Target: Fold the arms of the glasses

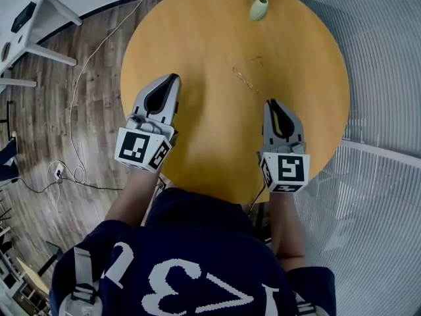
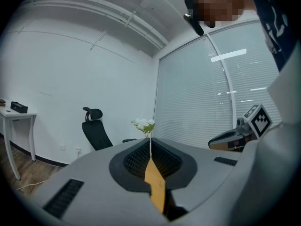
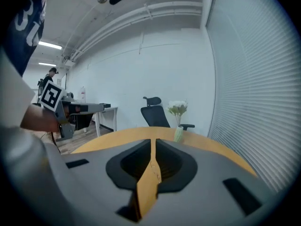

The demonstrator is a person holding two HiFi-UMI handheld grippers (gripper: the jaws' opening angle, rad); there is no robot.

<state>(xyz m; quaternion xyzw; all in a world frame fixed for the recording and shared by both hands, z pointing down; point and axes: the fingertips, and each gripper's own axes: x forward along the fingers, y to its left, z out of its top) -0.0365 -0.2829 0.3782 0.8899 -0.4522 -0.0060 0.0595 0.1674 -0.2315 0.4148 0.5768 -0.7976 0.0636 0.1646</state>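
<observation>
Round wooden table (image 1: pixel 197 38) bears thin, clear glasses (image 1: pixel 245 78) near its centre, just ahead of the right gripper (image 1: pixel 270 103). It and the left gripper (image 1: pixel 172 79) hover with jaws pressed together, empty. Glasses look light and fragile, best pinched gently at the front frame.

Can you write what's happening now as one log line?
left tool: shut, empty | right tool: shut, empty | glasses: on table, untouched

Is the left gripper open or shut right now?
Shut. In the left gripper view the left gripper has its jaws together, only a thin slit of table showing, with nothing held between them.
</observation>
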